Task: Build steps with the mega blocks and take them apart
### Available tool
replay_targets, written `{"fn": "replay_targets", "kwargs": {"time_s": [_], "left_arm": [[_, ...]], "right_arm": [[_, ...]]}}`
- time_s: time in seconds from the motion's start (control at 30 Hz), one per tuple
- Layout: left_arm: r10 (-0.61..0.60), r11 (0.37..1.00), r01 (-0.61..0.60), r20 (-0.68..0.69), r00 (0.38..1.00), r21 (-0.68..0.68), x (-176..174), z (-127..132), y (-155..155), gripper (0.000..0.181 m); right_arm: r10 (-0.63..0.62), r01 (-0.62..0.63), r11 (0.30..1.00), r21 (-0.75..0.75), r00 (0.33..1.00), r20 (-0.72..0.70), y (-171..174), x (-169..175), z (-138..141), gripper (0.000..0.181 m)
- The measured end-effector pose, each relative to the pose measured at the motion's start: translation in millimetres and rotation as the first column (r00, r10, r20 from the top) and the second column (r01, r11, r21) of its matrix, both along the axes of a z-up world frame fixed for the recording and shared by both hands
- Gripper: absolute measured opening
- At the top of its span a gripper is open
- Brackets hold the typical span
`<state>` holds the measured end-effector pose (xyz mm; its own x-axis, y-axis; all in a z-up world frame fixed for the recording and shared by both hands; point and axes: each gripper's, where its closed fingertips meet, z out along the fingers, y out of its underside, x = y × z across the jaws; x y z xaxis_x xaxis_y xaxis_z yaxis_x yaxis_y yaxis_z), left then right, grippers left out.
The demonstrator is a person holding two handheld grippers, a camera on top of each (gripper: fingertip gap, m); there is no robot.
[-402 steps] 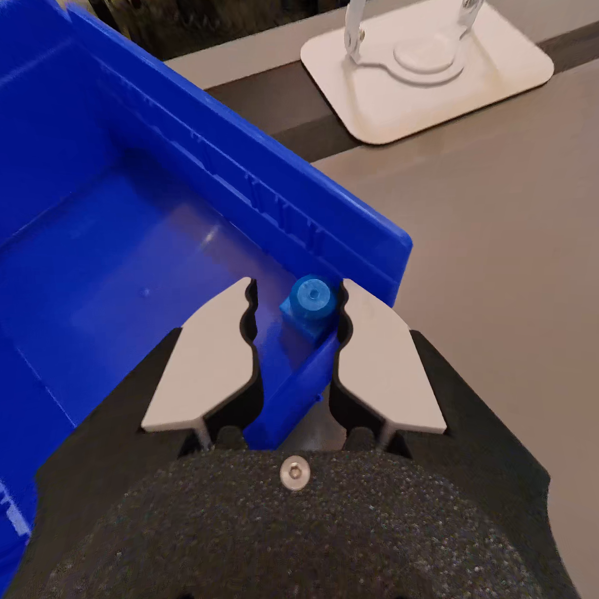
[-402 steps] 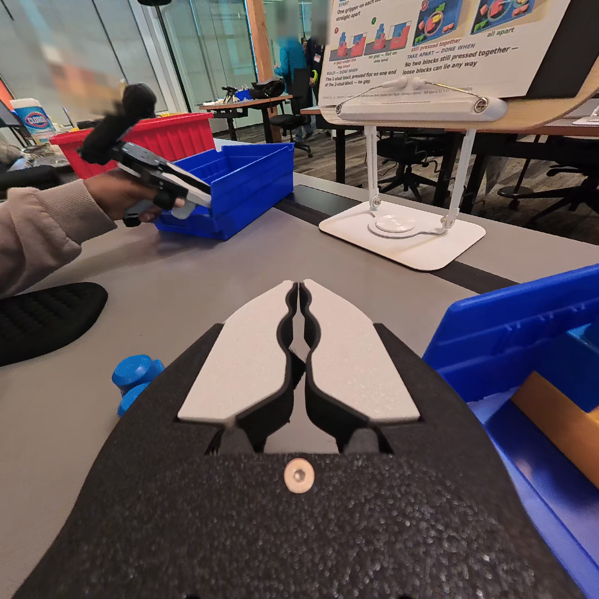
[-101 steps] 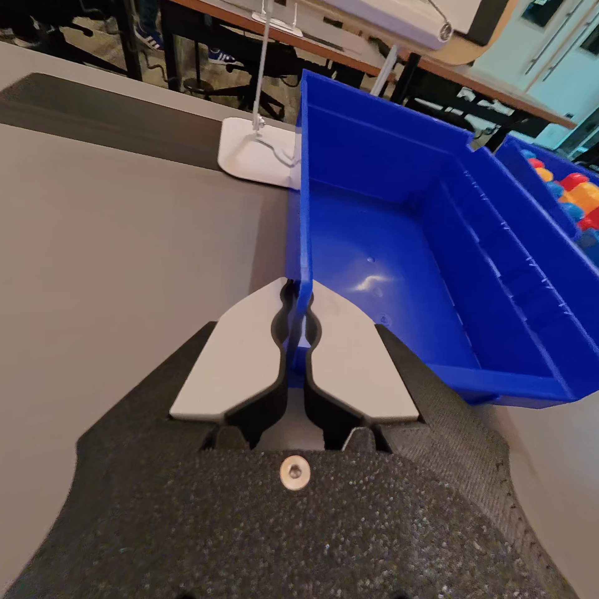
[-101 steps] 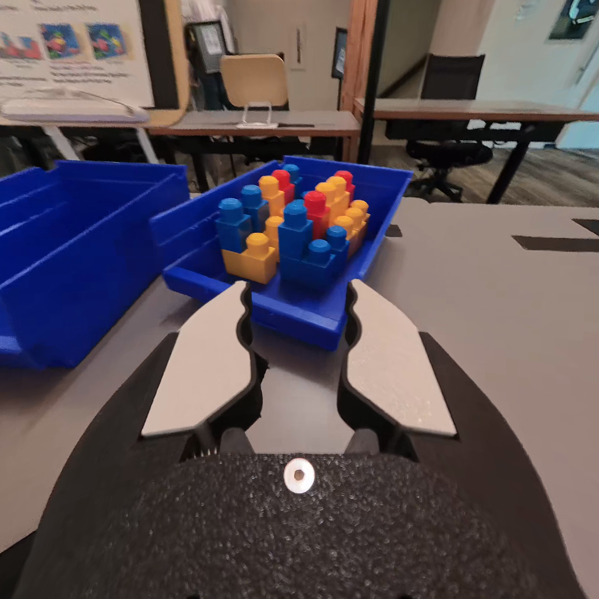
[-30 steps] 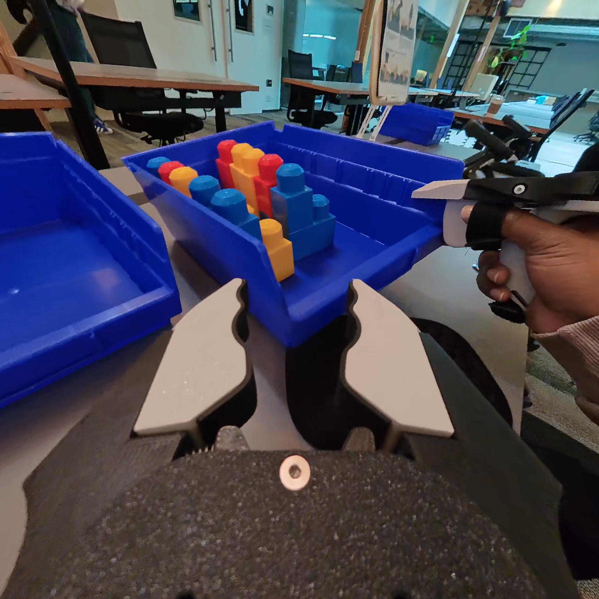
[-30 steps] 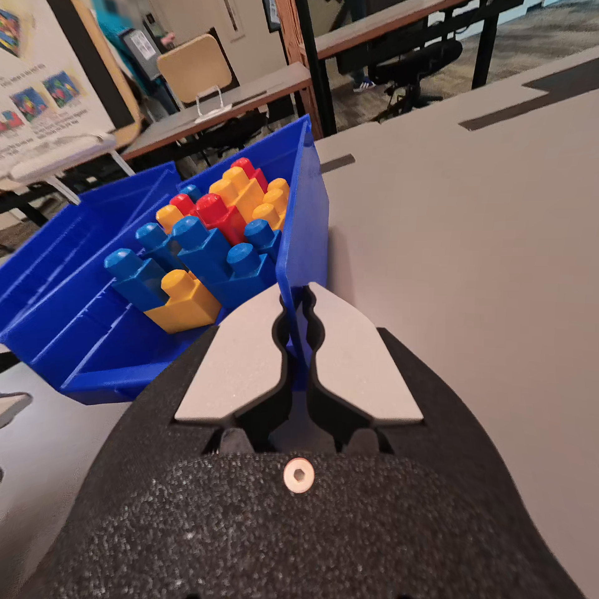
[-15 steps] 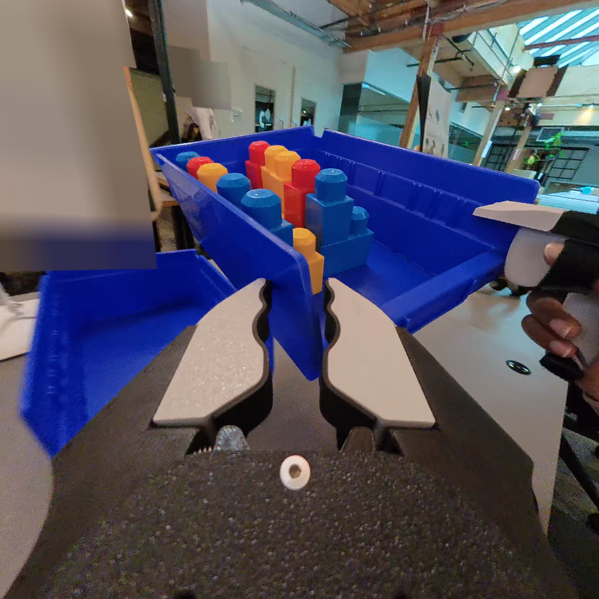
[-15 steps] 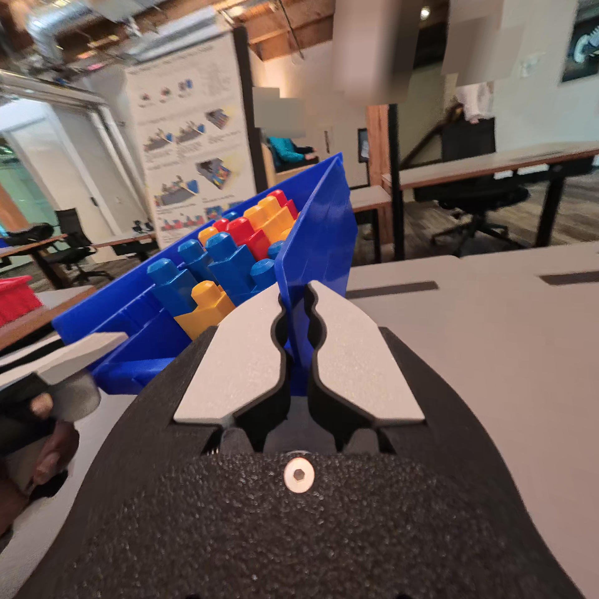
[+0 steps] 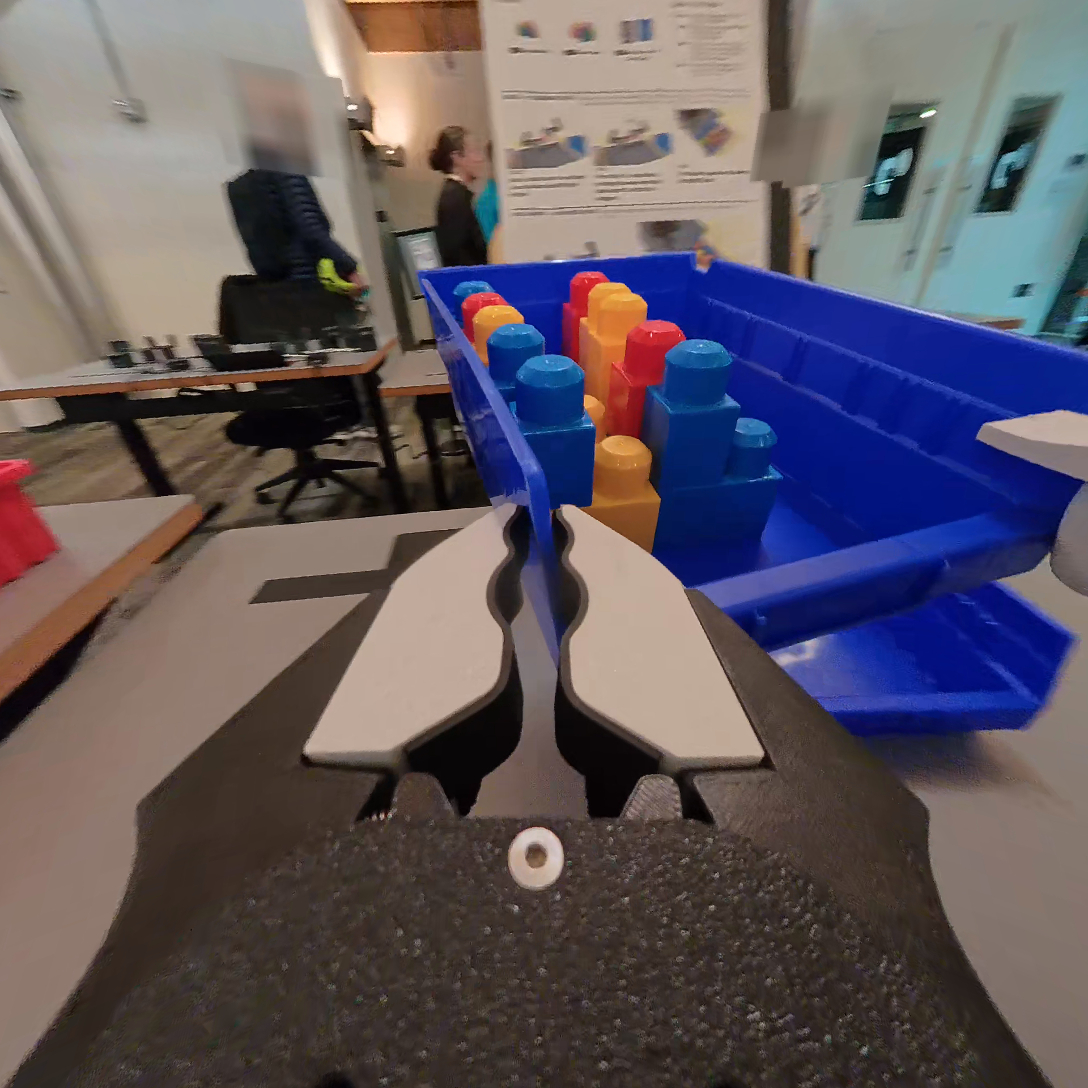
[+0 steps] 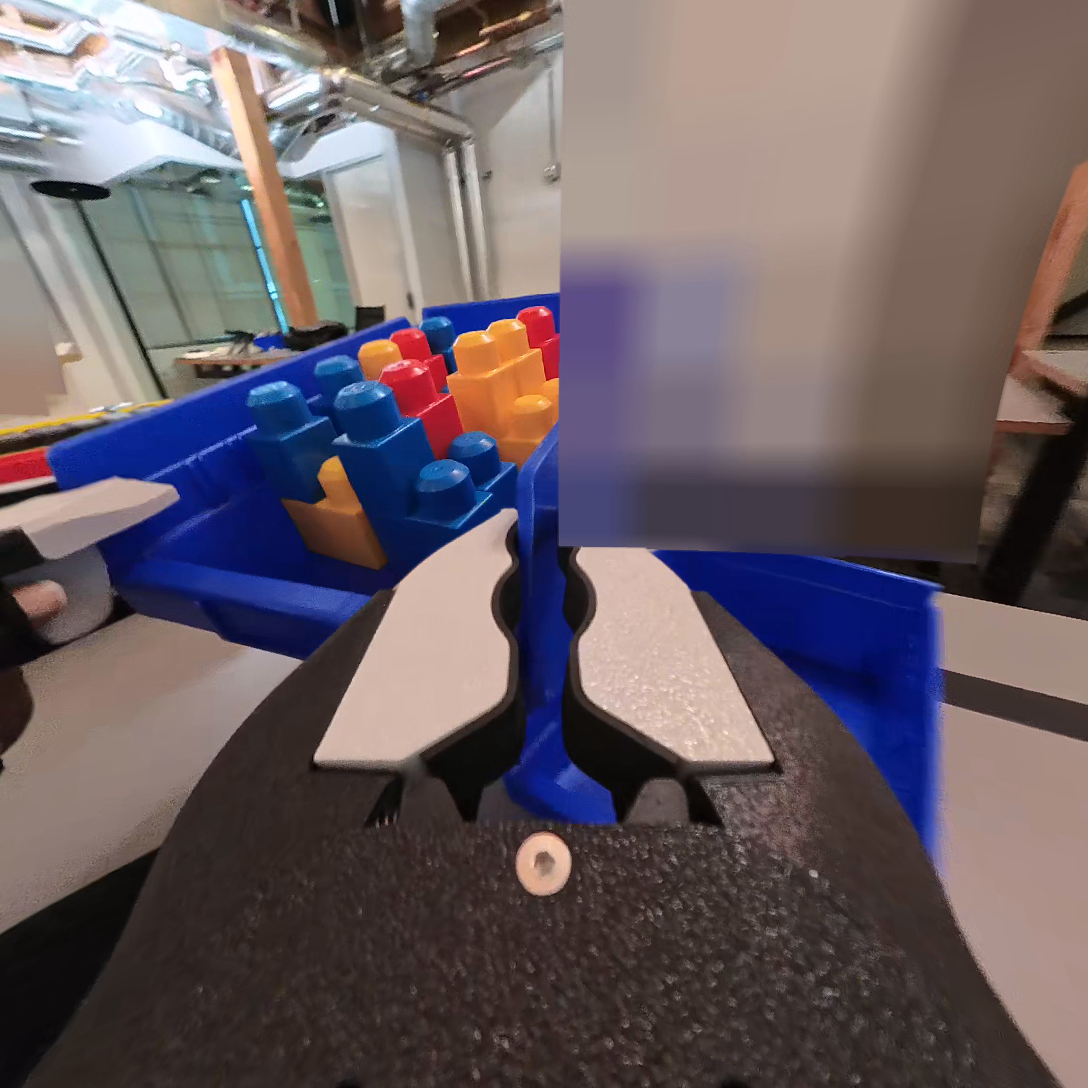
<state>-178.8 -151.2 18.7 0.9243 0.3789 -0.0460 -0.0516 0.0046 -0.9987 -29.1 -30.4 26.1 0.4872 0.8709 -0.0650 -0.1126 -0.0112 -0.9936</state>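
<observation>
while both claws (image 9: 534, 521) grip, unlabeled blue bin (image 9: 883, 412)

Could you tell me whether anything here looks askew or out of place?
Yes. The blue bin of blocks is off the table and tilted, its open front dipping above the empty blue bin. The left gripper and right gripper each clamp a side wall. The stepped blocks lean with it; none has spilled.

Your claw (image 9: 536, 524) has grainy matt black housing; the blue bin (image 9: 883, 377) and mega blocks (image 9: 624, 365) are glossy plastic; the surface (image 9: 176, 636) is smooth matt grey.
</observation>
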Motion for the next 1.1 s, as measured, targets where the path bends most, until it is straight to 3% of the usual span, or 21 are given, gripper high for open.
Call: {"fn": "replay_targets", "kwargs": {"time_s": [0.13,0.27,0.4,0.57,0.77,0.9,1.0,1.1], "left_arm": [[0.108,0.994,-0.108,0.003,0.994,-0.003,-66,-14,-24,0.006],[0.171,0.985,-0.170,0.039,0.985,-0.019,-120,-44,-39,0.006],[0.216,0.976,-0.213,0.090,0.972,-0.042,-157,-84,-47,0.006],[0.257,0.966,-0.246,0.176,0.950,-0.082,-185,-139,-45,0.005],[0.366,0.925,-0.339,0.166,0.916,-0.171,-211,-174,-39,0.005],[0.423,0.896,-0.378,0.188,0.886,-0.232,-218,-187,-39,0.004],[0.435,0.890,-0.388,0.191,0.880,-0.239,-215,-188,-38,0.004],[0.420,0.898,-0.369,0.210,0.883,-0.240,-208,-188,-36,0.004]], "right_arm": [[0.086,-0.085,0.996,-0.026,0.996,0.037,-12,-78,-25,0.009],[0.127,-0.123,0.991,-0.049,0.987,0.096,-19,-142,-55,0.008],[0.150,-0.141,0.988,-0.068,0.977,0.150,-24,-185,-91,0.008],[0.134,-0.121,0.990,-0.070,0.965,0.225,-20,-214,-137,0.007],[0.101,-0.090,0.995,-0.051,0.947,0.306,-15,-235,-177,0.008],[0.177,-0.125,0.979,-0.161,0.911,0.373,-19,-234,-198,0.019],[0.230,-0.161,0.960,-0.227,0.918,0.323,-35,-205,-184,0.033],[0.240,-0.206,0.967,-0.149,0.933,0.268,-55,-147,-144,0.039]]}}
